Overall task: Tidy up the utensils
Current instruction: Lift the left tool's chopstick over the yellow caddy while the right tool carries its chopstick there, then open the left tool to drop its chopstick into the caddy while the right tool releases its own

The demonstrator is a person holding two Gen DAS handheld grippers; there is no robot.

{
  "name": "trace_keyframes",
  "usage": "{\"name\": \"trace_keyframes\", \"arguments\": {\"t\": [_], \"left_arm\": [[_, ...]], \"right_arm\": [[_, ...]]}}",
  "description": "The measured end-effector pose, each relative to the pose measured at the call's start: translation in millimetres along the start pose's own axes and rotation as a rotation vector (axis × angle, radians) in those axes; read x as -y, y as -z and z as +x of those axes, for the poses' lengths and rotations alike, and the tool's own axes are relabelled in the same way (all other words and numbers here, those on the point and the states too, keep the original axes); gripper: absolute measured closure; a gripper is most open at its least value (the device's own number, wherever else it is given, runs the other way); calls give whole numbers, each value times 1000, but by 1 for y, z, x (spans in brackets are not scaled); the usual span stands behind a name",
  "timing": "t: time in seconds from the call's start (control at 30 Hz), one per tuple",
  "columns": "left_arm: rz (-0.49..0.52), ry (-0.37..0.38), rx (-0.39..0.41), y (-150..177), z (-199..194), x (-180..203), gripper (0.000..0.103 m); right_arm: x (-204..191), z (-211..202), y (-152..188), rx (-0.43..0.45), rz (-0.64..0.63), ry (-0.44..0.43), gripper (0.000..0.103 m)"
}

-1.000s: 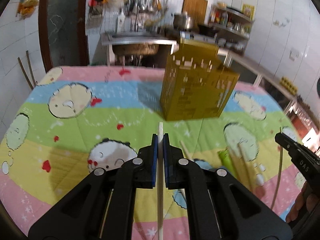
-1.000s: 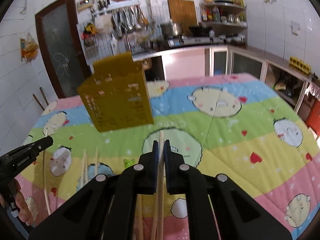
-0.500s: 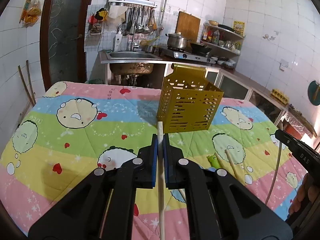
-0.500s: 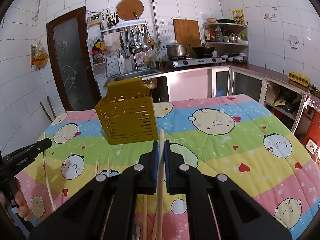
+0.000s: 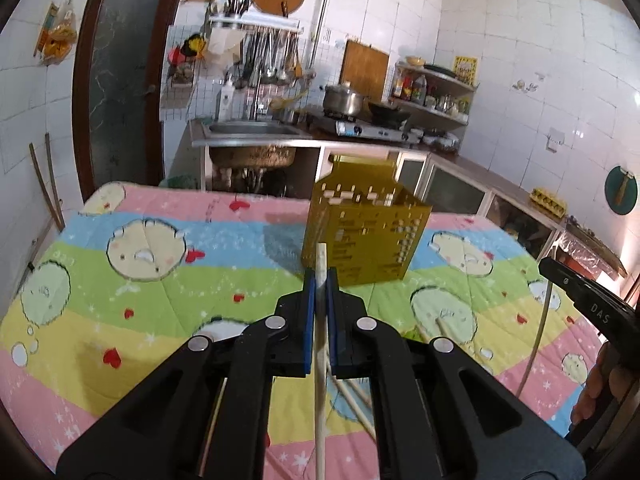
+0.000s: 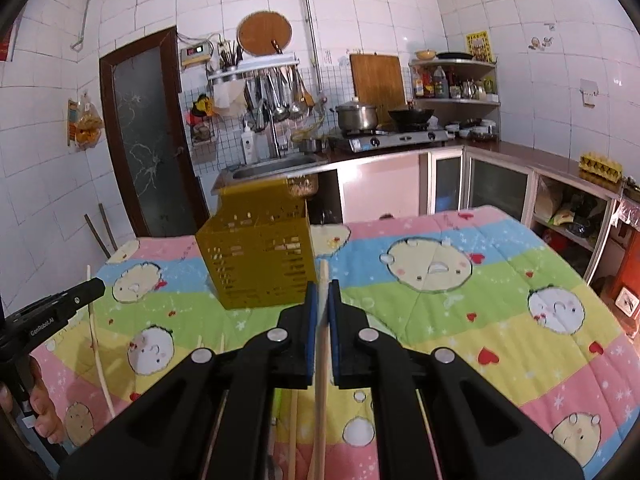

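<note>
A yellow perforated utensil holder (image 5: 366,236) stands on the colourful quilted table; it also shows in the right wrist view (image 6: 260,256). My left gripper (image 5: 320,278) is shut on a wooden chopstick (image 5: 320,344) held upright, short of the holder. My right gripper (image 6: 323,290) is shut on another wooden chopstick (image 6: 321,360), just right of the holder's near corner. Loose chopsticks (image 5: 352,396) lie on the quilt below the left gripper, and more (image 6: 222,342) show in the right wrist view.
The cartoon-print quilt (image 5: 160,280) covers the table. Behind it are a sink counter (image 5: 248,136), stove with pots (image 6: 360,120) and shelves. The other gripper shows at each view's edge, right (image 5: 588,300) and left (image 6: 56,308). A dark door (image 6: 144,140) is at the back left.
Both grippers have risen and tilted up with their chopsticks still clamped; the holder now sits lower and farther in both views and more of the kitchen wall shows.
</note>
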State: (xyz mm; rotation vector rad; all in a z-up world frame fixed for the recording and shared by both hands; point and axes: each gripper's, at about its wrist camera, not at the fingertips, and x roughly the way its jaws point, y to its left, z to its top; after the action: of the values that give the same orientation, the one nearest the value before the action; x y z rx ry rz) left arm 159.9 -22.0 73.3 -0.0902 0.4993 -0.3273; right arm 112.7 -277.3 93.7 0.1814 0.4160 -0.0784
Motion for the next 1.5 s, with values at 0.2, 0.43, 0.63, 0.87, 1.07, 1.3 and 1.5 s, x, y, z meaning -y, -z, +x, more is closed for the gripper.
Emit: {"name": "trace_keyframes", "arguments": {"t": [0.2,0.43,0.63,0.87,1.07,1.3,1.5], "left_arm": [[-1,19,81,-37,-6,10,99],[14,33,208,-112,2,34,99],[29,-3,310,-168,34,56,99],[-10,-60,405,-204,81,57,99],[-17,-86,371,-191,131,50,99],[-29,-79,241,-160,168,32,99],[-1,-93,179,-147,147,17,72]], "right_arm": [[-4,-4,-39,96,16,-11,97],[-24,18,-113,211,-29,-21,97],[-38,54,-170,306,-16,-30,97],[-49,96,-194,386,19,-22,97],[-51,145,-179,321,2,-26,97],[-54,177,-149,199,-71,-13,97],[-48,168,-137,95,-76,6,53]]}}
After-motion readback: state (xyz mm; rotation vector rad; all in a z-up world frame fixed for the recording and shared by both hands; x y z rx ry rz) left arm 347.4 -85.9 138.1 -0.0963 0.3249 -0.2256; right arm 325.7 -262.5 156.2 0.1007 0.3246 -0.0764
